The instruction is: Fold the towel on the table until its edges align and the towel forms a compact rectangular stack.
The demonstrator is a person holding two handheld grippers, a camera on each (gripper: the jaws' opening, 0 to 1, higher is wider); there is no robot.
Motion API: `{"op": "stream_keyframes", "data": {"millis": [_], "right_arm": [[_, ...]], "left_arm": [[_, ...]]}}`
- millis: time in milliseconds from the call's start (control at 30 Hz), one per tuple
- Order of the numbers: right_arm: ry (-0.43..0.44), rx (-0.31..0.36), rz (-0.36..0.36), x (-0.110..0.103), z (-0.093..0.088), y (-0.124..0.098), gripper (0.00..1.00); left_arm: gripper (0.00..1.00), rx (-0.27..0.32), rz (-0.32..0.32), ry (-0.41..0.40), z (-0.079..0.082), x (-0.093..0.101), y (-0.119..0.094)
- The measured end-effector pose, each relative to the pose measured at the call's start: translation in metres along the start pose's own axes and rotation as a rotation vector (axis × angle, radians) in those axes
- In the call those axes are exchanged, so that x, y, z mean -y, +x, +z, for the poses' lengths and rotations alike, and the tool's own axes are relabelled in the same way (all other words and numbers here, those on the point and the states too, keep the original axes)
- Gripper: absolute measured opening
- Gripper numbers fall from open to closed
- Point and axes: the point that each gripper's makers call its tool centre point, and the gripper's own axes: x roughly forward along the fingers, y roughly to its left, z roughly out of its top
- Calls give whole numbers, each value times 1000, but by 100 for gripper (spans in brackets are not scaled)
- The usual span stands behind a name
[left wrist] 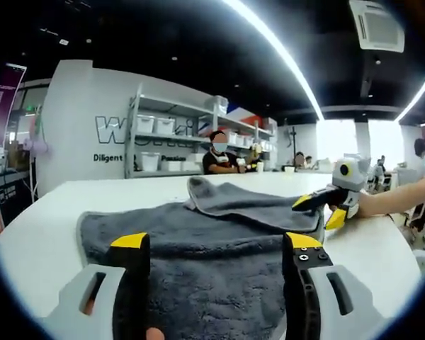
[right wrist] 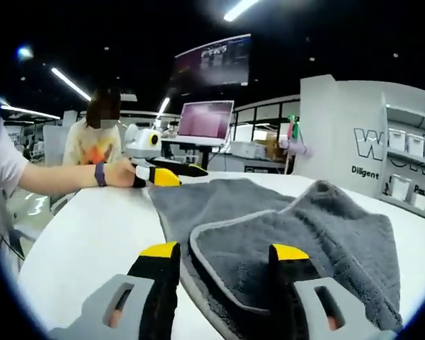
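In the left gripper view, a wall with dark lettering (left wrist: 110, 142) stands at far left. Nearer lies the white round-edged bench (left wrist: 49, 227), bare along its left side. The dark grey plush towel (left wrist: 212, 241) is spread over the middle of the bench, its far right corner folded back over itself into a raised flap. The left claw (left wrist: 216, 248) rises from the bottom edge with its yellow-tipped black jaws wide apart above the towel's near part, holding nothing. Behind the towel stands a metal shelving rack with white bins (left wrist: 163, 134), and a seated person (left wrist: 219, 157) is just right of it. At right, the right claw (left wrist: 324, 210) reaches in, held by a bare forearm, its tips at the folded corner; I cannot tell whether they pinch the cloth.

In the right gripper view, a person in a white sleeve holds the left claw (right wrist: 168, 172) at the towel's far corner, tips apart. A standing person (right wrist: 93, 142) is behind, then an open laptop with a pink screen (right wrist: 205, 119) on a farther desk. The towel (right wrist: 304, 219) covers the bench (right wrist: 92, 234) from centre to right, its pale-trimmed edge doubled over. The right claw (right wrist: 225, 253) stands open, one jaw on bare bench beside the folded edge, the other over the towel.
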Motion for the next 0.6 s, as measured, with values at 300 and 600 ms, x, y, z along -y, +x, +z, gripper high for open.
{"op": "stream_keyframes", "data": {"millis": [300,600], "right_arm": [[-66,17,26,-8,7,10,35],[-173,-53,75,-23,-3,24,24]], "left_arm": [[75,-2,3,1,-1,-1,1],[75,-9,11,8,-3,0,0]]}}
